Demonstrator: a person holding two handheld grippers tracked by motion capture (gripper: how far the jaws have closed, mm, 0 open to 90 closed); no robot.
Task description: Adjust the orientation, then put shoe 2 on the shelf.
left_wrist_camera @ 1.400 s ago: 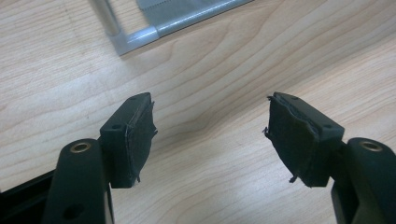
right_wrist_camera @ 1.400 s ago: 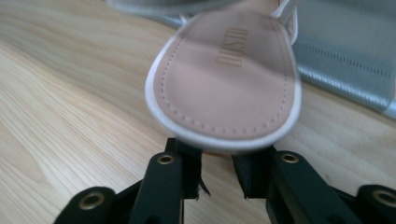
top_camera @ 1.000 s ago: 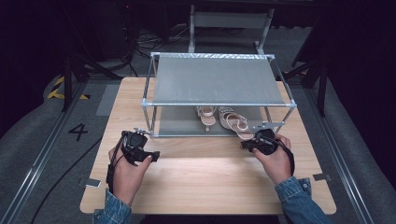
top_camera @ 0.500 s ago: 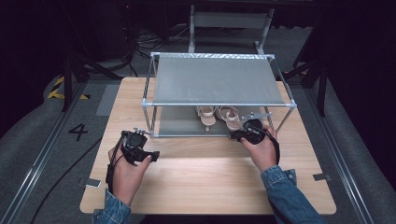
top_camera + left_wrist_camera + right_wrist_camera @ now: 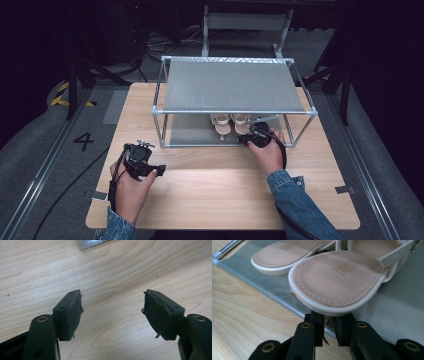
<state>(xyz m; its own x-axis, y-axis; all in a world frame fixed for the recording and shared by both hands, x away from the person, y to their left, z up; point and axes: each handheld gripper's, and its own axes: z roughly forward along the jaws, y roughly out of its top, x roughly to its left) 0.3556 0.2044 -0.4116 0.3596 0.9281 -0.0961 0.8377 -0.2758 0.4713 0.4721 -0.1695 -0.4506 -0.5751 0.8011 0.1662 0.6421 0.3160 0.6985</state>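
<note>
**Right hand at the sandals, left hand waiting**

Your right hand-held gripper (image 5: pixel 246 140) is right at the front edge of the rack's (image 5: pixel 235 112) lower shelf, and the near sandal (image 5: pixel 337 280) sits directly ahead of it. In the right gripper view its rounded end hangs just over your jaws, which are pressed close together beneath its rim; whether they pinch the sole's edge or merely sit under it, I cannot tell. The sandal's long axis runs straight away from you, deeper under the top shelf, with its mate (image 5: pixel 287 257) just beside it and lying the same way. So any draw would come back towards you, along that axis.

Your left hand-held gripper (image 5: pixel 112 312) is well apart from all this, jaws spread wide over bare table (image 5: pixel 112 270), holding nothing. Right hand is clearly the nearer one.

Writing to read: both insoles are stamped "DUSTO". The floor beside the table carries a "4" (image 5: pixel 83 141).
</note>
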